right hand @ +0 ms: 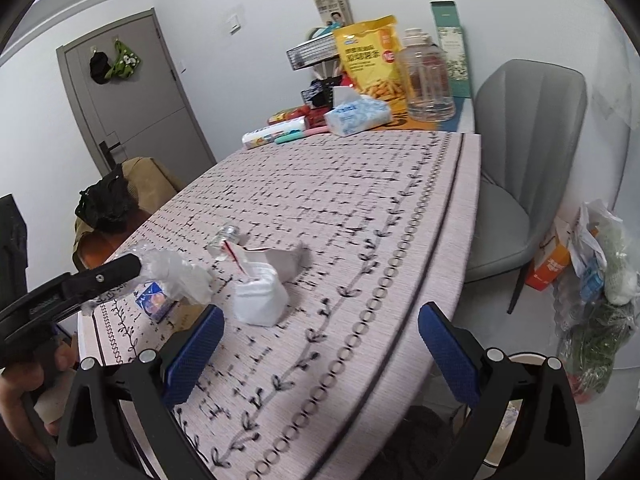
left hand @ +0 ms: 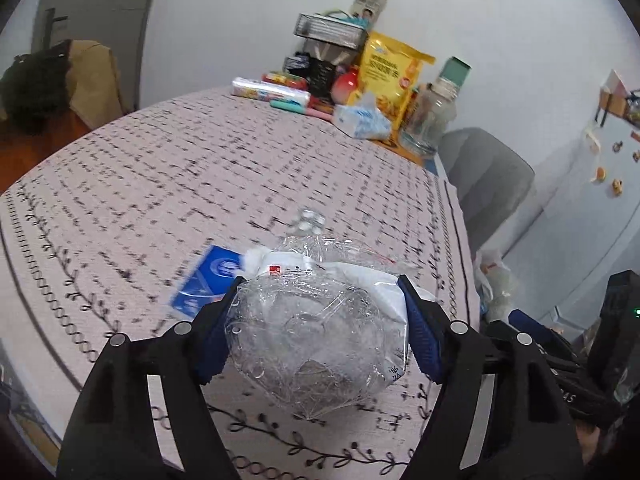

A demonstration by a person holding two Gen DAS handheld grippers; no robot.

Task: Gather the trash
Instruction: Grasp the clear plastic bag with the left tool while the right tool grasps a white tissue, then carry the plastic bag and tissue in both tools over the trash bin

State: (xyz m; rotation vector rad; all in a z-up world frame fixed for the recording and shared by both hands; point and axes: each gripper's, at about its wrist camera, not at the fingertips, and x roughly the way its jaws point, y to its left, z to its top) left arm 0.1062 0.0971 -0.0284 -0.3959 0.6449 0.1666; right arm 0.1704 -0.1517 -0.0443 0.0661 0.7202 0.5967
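Gripping crumpled clear plastic wrap in your left gripper, lower centre of frame; right gripper gaping empty. Next, you're needing bin, then white packet mid-frame.

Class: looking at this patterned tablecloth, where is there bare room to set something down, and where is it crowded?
Free: the broad middle of the pink patterned tablecloth, between the white crumpled paper bag and the blue-and-white tissue pack, and the edge strip beside the grey chair. Crowded: the far end around the yellow snack bag.
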